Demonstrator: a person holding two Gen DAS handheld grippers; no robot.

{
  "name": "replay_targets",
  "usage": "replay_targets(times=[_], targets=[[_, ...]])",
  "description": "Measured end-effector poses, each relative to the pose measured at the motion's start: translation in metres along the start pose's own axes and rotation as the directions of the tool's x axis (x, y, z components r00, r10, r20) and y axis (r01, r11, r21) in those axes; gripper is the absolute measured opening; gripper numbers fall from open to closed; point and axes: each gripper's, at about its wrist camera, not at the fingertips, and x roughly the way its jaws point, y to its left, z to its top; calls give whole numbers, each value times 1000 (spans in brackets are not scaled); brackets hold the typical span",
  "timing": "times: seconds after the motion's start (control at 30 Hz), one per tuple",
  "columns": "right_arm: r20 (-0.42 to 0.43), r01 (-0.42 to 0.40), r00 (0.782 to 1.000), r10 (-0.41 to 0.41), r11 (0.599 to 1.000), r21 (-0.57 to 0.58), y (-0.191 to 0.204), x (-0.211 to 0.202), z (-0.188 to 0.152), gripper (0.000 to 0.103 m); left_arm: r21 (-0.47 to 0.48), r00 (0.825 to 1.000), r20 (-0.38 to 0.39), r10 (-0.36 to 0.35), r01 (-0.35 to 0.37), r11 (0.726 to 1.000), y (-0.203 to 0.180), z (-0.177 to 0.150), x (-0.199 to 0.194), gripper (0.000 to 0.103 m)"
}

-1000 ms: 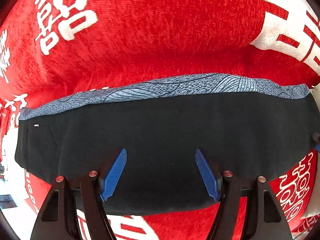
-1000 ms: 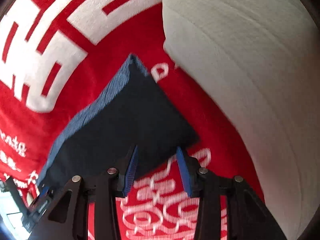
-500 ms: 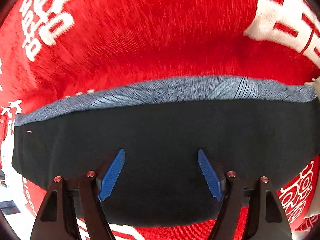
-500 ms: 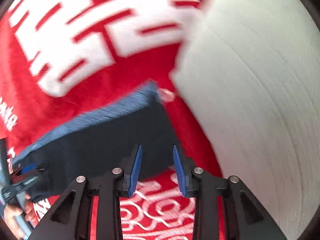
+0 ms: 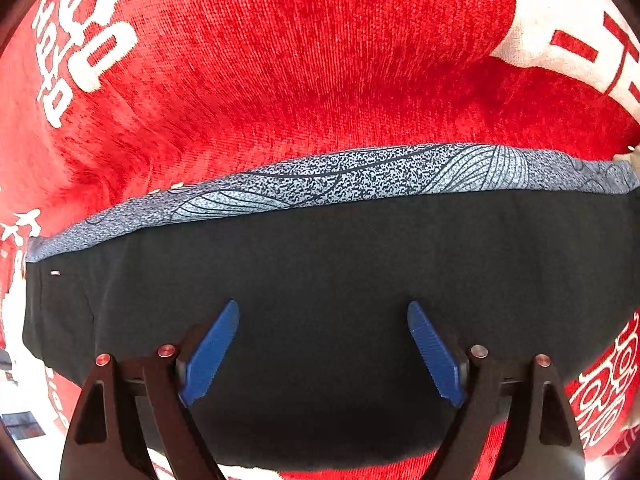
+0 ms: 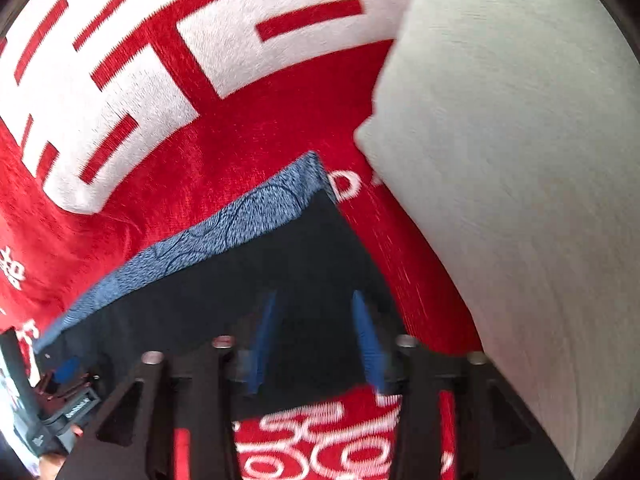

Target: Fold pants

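The folded pants (image 5: 340, 264) are dark navy with a blue patterned band (image 5: 360, 172) along the far edge. They lie flat on a red blanket. My left gripper (image 5: 323, 312) is open and empty over their near middle. In the right wrist view the pants (image 6: 240, 280) run from lower left to a far corner. My right gripper (image 6: 314, 300) is open over their right end, with nothing between the blue fingers (image 6: 366, 336). The left gripper (image 6: 64, 400) shows at the lower left there.
The red blanket (image 5: 320, 60) with white lettering covers the surface. A large pale grey cushion (image 6: 520, 160) rises close on the right of the pants in the right wrist view.
The right gripper has moved forward over the right end of the pants and opened somewhat wider. The left gripper has stayed nearly in place, open over the pants.
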Motion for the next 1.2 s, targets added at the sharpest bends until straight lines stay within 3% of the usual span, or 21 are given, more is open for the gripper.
replay_targets(times=[0.07, 0.2, 0.43, 0.63, 0.8, 0.97, 1.07, 1.13, 1.2], targets=[[8, 18, 1000, -18, 1000, 9, 5, -10, -14, 63, 13, 1000, 0, -17, 17, 1000, 6, -4, -6, 88], [-8, 15, 1000, -15, 1000, -3, 25, -21, -56, 64, 28, 999, 17, -52, 51, 998, 30, -18, -19, 88], [-54, -40, 998, 40, 999, 8, 118, -11, -143, 70, 46, 997, 45, -61, 59, 997, 114, -49, -38, 88], [-94, -63, 994, 53, 992, -106, 210, -1, -183, 70, -30, 995, 75, 59, -57, 998, 234, -51, -27, 88], [-81, -60, 996, 40, 961, -269, 283, 19, -187, 70, -161, 978, 71, 195, -182, 970, 353, -52, 6, 88], [-104, -84, 993, 55, 954, -289, 319, 32, -196, 70, -181, 956, 27, 291, -282, 942, 411, -72, 46, 91], [-142, -224, 971, 195, 945, -237, 325, 29, -210, 70, -216, 974, 60, 217, -200, 956, 434, -82, 53, 101], [-201, -339, 932, 301, 919, -200, 327, 28, -226, 70, -208, 976, 70, 204, -186, 960, 433, -81, 56, 101], [-269, -405, 896, 352, 897, -175, 339, 42, -241, 70, -190, 974, 82, 213, -195, 962, 429, -81, 55, 102]])
